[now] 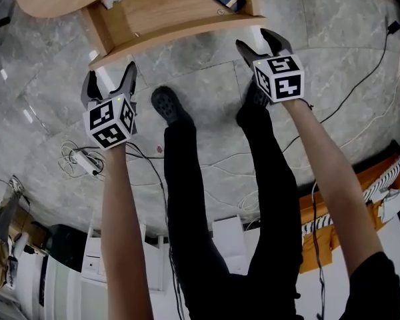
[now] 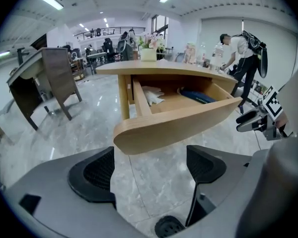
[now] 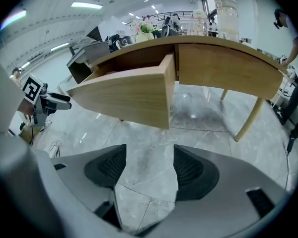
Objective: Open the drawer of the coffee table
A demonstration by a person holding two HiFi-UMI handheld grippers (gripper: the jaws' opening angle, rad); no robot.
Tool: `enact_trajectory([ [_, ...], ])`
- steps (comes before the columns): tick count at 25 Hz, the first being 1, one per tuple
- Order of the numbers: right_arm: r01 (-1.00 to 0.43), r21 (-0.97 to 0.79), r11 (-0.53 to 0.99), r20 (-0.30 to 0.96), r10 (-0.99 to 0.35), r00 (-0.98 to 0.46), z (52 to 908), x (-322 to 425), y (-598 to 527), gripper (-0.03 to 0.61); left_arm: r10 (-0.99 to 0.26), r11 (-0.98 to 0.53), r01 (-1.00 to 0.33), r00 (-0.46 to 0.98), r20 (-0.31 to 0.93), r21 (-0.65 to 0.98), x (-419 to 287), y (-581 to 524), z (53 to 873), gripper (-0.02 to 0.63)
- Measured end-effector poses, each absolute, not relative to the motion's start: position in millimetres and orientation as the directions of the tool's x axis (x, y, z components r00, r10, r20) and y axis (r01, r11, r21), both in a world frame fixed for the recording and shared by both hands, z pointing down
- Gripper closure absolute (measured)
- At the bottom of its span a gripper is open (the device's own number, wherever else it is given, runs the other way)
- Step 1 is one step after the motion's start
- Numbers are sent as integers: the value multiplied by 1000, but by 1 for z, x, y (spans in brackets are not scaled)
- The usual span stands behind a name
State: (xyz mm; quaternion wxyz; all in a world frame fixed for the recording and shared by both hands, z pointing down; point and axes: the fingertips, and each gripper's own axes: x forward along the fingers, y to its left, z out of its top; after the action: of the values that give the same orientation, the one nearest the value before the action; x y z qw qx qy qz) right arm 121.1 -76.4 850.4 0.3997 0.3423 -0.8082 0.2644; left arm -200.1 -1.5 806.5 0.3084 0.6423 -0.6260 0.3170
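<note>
The grey marble floor (image 1: 207,92) fills most of what I see, and on it stands the counter (image 3: 223,66), a low coffee table in pale wood with a curved front. Its drawer (image 2: 179,125) is well out from the frame, so I judge the job all but done. The drawer's bowed front runs crosswise ahead of me, its long axis spanning from one hand to the other. The left gripper (image 1: 111,79) sits just below its left end and the right gripper (image 1: 259,44) just below its right corner. Both are near it and neither touches that I can tell. Both pairs of fingers are spread apart with only floor between them — nothing held. Any further pull would come straight back toward me, with either hand about equally placed. Inside the drawer lie a dark blue book (image 2: 198,97) and something white and crumpled (image 2: 151,95).
</note>
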Motion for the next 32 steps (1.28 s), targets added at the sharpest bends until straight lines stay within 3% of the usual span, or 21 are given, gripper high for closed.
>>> enact_trajectory([
  [14,-774,-253,581,812,-308,-497,728,108,-26,324,-630,30,-996,49,775,88,-148,28,693,169],
  [32,-730,-224,645,689,-425,-587,464,51,-17,324,-748,-153,-982,188,636,110,-103,30,447,170],
])
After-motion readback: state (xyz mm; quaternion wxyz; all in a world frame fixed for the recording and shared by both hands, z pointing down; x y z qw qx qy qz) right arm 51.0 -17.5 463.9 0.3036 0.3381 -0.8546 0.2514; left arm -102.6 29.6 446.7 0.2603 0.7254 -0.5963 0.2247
